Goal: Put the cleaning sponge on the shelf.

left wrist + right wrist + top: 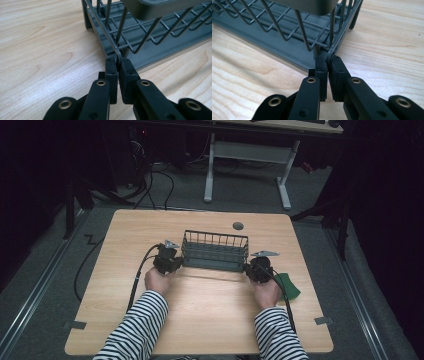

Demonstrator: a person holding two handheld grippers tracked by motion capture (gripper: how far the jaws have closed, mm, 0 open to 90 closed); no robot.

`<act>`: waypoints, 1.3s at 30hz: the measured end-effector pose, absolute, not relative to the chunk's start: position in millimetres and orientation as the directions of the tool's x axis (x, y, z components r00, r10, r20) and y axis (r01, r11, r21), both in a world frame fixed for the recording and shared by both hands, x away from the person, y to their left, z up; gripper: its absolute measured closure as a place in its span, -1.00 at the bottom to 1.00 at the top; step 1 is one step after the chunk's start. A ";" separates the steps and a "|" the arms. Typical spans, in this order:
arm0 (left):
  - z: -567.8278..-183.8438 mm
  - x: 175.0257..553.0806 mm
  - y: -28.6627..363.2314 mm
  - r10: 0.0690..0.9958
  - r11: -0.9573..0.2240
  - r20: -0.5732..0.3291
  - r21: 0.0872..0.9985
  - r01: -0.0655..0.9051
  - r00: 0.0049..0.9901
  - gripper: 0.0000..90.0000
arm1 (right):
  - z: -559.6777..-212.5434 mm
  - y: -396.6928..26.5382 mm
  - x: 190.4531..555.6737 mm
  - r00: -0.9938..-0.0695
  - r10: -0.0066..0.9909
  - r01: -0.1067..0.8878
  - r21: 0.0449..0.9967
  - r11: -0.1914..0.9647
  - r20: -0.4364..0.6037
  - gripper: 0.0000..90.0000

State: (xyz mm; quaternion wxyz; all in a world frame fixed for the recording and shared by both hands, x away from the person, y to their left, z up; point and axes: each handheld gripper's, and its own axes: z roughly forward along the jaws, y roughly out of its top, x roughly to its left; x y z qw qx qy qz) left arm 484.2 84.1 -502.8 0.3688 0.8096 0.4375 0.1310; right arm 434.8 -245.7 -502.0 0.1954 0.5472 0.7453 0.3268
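A dark grey wire dish rack (215, 251) on a grey drip tray stands in the middle of the wooden table (200, 315). My left gripper (173, 263) is at its left end. In the left gripper view the jaws are shut on the rack's lower corner wire (117, 51). My right gripper (251, 268) is at the rack's right end. Its jaws pinch the corner wire (329, 53) there in the same way. The rack (150, 32) rests flat on the table, its wire floor (287, 22) seen from both ends.
A green cloth (289, 286) lies on the table just right of my right hand. A round grey grommet (238, 225) sits near the table's far edge. Behind the table stand a white desk frame (250, 165) and floor cables.
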 end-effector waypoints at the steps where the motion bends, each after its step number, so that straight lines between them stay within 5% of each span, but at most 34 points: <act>1: -502.8 482.7 85.3 0.803 -0.341 -0.117 0.713 0.612 0.584 0.91 | -501.5 -245.6 433.6 -0.329 0.942 0.689 0.699 0.193 0.065 0.91; 39: -501.7 411.2 95.6 0.736 -0.410 -0.100 0.720 0.559 0.669 0.92 | -504.5 -245.8 332.2 -0.432 0.901 0.633 0.724 0.274 0.038 0.91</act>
